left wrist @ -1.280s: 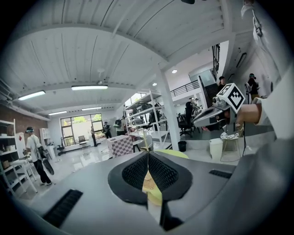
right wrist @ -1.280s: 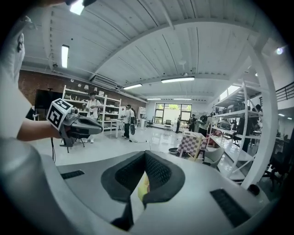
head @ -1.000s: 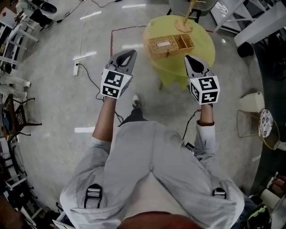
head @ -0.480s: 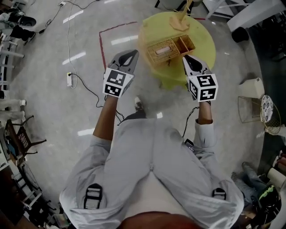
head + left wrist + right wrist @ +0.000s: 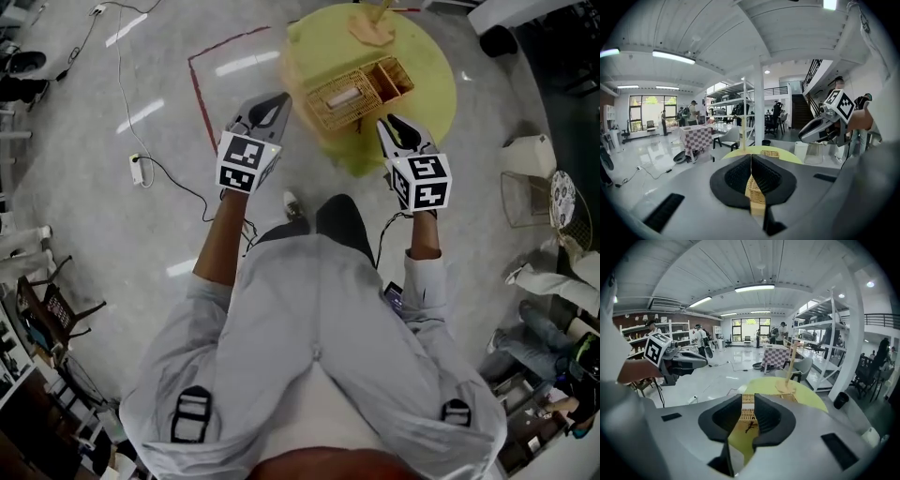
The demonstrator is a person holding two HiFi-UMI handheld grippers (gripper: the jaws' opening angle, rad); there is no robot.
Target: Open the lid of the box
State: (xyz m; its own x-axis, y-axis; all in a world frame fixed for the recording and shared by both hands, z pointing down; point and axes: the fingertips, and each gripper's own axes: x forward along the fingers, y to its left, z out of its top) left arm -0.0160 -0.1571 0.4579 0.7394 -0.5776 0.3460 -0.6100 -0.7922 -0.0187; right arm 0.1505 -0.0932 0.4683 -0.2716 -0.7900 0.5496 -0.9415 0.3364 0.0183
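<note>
Straight ahead, on the round yellow-green table (image 5: 427, 89), the wicker box (image 5: 361, 92) sat untouched. Its lid seemingly was not yet lifted, so the whole task remained. The right gripper (image 5: 386, 122), just short of the box, was opening its jaws on nothing. The left gripper (image 5: 279, 98), off to the box's side, was closed and empty.

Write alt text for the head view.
Seen from above, a person in grey holds a left claw and a right claw short of a wicker box on a round yellow-green table. The right claw's jaws are opening, nothing between them.
</note>
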